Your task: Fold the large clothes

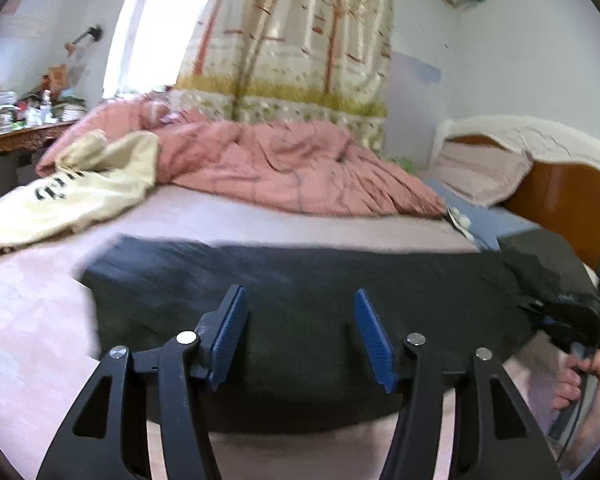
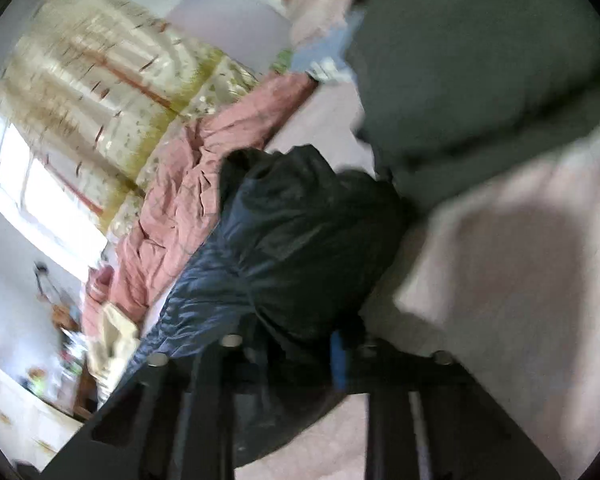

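The bed [image 1: 260, 220] carries a dark garment [image 1: 300, 300] spread across its near edge, with a pink duvet [image 1: 280, 160] heaped along the far edge and a cream garment [image 1: 72, 192] toward the far left corner. The left hand-held gripper [image 1: 300, 328] hovers over the dark cloth, jaws apart and empty. The right hand-held gripper [image 2: 288, 344] is clamped on a bunched end of the garment. To fold well, probably grip the opposite end, tension evenly, and align the edges.
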Tool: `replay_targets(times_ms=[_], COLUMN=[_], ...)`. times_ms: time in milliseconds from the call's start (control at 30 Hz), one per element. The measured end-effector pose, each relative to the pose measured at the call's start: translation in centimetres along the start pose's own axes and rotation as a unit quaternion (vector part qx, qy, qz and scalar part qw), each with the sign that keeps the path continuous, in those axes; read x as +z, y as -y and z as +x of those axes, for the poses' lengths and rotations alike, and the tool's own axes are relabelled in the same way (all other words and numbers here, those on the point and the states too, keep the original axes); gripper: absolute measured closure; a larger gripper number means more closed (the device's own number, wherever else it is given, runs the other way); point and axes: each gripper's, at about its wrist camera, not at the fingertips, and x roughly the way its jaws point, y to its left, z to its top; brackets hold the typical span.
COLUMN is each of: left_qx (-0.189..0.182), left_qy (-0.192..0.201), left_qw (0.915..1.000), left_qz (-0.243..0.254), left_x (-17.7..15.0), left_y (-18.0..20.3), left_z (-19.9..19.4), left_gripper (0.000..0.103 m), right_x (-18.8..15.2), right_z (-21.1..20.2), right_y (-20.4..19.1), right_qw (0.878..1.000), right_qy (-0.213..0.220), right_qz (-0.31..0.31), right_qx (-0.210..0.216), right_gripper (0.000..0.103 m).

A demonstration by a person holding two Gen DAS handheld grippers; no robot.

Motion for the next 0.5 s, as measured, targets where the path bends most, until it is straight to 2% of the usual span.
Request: replay_targets(times_ms=[133, 200, 267, 333, 400, 500], left_qx=[0.019, 0.014, -0.003, -0.009, 0.030, 0.035], left_qy=[0.013, 0.003, -0.022, -0.067, -0.106, -0.135], left_qw=[0.9991, 0.9983, 0.9974, 0.9951, 0.9909, 0.9864], left_qz=[-0.036, -0.057, -0.068, -0.071, -0.077, -0.087], left_x=[1.7, 2.2, 2.1, 1.5, 0.5, -0.9], left_y=[-3.7, -5.4, -6.4, -6.9, -7.0, -7.0], left_z=[-0.9, -0.6, 0.4, 1.9, 3.5, 4.8], left_gripper=[0.043, 0.043, 0.043, 0.043, 0.046, 0.049], right_x=[2.2, 2.7, 2.6, 2.1, 1.6, 1.2], right_z=[-4.5, -5.4, -6.0, -6.3, -6.8, -8.7], right_y=[-1.2, -1.9, -2.3, -3.0, -4.1, -6.2], right_qw=[0.994, 0.988, 0.986, 0.984, 0.981, 0.973], right_qy=[0.052, 0.057, 0.058, 0.067, 0.079, 0.106], right_qz=[-0.081, -0.127, -0.147, -0.158, -0.171, -0.202], right_qx=[-0.051, -0.061, -0.055, -0.057, -0.052, -0.015], right_gripper=[0.086, 0.086, 0.086, 0.086, 0.085, 0.085])
